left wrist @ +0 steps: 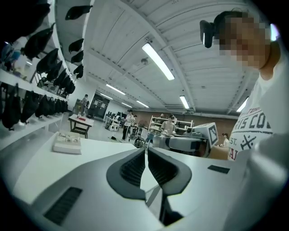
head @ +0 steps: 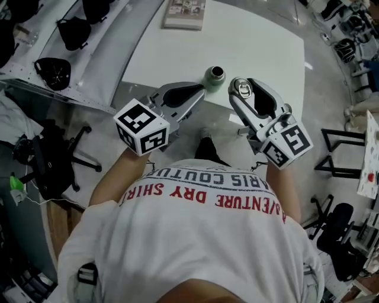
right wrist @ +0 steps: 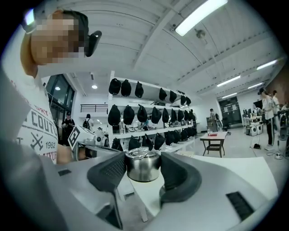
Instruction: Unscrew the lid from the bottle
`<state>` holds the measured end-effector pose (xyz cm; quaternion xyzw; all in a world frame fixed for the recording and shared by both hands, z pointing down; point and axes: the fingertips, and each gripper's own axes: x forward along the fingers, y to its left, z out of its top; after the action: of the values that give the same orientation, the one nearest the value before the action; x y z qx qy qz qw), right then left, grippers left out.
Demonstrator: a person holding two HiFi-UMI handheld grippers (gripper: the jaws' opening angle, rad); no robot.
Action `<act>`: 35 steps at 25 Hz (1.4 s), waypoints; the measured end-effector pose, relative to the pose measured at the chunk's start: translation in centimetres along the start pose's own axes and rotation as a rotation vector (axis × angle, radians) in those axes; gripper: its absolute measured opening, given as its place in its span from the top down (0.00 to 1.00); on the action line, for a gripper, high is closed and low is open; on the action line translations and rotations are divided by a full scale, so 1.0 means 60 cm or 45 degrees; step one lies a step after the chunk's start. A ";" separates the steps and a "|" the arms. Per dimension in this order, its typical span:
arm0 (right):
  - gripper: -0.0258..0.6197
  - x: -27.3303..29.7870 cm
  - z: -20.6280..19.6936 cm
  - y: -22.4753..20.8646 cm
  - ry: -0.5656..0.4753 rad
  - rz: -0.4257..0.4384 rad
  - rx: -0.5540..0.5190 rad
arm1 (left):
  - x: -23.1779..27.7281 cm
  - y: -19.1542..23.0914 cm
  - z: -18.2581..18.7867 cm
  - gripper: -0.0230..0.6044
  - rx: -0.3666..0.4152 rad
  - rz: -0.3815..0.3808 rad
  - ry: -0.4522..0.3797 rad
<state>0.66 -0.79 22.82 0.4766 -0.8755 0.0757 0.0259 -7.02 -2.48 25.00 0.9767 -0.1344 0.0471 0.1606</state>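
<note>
A small green bottle [head: 214,76] stands upright near the front edge of the white table [head: 266,41], its mouth uncovered. My right gripper [head: 241,89] is held up in the air, shut on a shiny metal lid [right wrist: 143,166] that sits between its dark pads; the lid [head: 242,90] also shows at the jaw tips in the head view. My left gripper [head: 200,90] is raised to the left of the bottle, its fingertip close to the bottle in the head view. Its jaws [left wrist: 145,151] are shut with nothing between them, and the bottle is not in the left gripper view.
A flat box [head: 185,13] lies at the table's far edge and also shows as a pale box [left wrist: 67,143] at the left. Shelves with black bags [head: 71,32] run along the left. An office chair [head: 50,160] stands at lower left, dark stands [head: 340,148] at right.
</note>
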 end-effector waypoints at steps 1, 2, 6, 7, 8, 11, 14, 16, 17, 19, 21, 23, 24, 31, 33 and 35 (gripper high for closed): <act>0.59 -0.010 0.003 0.017 -0.014 -0.009 -0.004 | -0.009 -0.006 0.001 0.90 0.005 0.027 0.003; 0.59 -0.019 0.006 0.034 -0.030 -0.018 -0.007 | -0.018 -0.011 -0.001 0.90 0.004 0.053 0.008; 0.59 -0.052 0.007 0.081 -0.077 -0.064 0.010 | -0.047 -0.040 -0.007 0.90 -0.035 0.035 0.002; 0.59 -0.059 0.006 0.087 -0.081 -0.076 0.013 | -0.051 -0.049 -0.005 0.90 -0.039 0.021 -0.008; 0.59 -0.065 0.005 0.092 -0.083 -0.088 0.012 | -0.056 -0.059 -0.002 0.90 -0.036 0.008 -0.016; 0.59 -0.078 0.007 0.101 -0.095 -0.123 0.017 | -0.066 -0.085 0.007 0.90 0.009 -0.017 -0.024; 0.59 -0.085 0.006 0.102 -0.097 -0.144 0.018 | -0.071 -0.098 0.014 0.90 0.054 -0.026 -0.022; 0.59 -0.089 0.007 0.100 -0.090 -0.144 0.013 | -0.070 -0.102 0.021 0.90 0.062 -0.023 -0.026; 0.59 -0.090 0.008 0.099 -0.092 -0.140 0.018 | -0.069 -0.102 0.024 0.90 0.063 -0.021 -0.028; 0.59 -0.093 0.009 0.095 -0.095 -0.134 0.037 | -0.065 -0.104 0.026 0.90 0.061 -0.014 -0.022; 0.59 -0.094 0.010 0.086 -0.090 -0.135 0.041 | -0.058 -0.105 0.027 0.90 0.059 -0.007 -0.013; 0.59 -0.094 0.015 0.077 -0.088 -0.130 0.037 | -0.050 -0.105 0.030 0.90 0.061 0.001 -0.008; 0.59 -0.095 0.018 0.073 -0.090 -0.125 0.037 | -0.047 -0.104 0.032 0.90 0.062 0.004 -0.006; 0.59 -0.087 0.036 0.063 -0.080 -0.095 0.011 | -0.040 -0.100 0.054 0.90 0.068 0.023 -0.020; 0.59 -0.087 0.040 0.058 -0.082 -0.093 0.008 | -0.036 -0.098 0.056 0.90 0.070 0.029 -0.019; 0.59 -0.086 0.039 0.052 -0.078 -0.091 0.011 | -0.031 -0.095 0.054 0.90 0.064 0.035 -0.014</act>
<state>0.90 4.83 19.59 0.5096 -0.8580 0.0639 -0.0003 -7.08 2.12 19.98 0.9787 -0.1475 0.0471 0.1347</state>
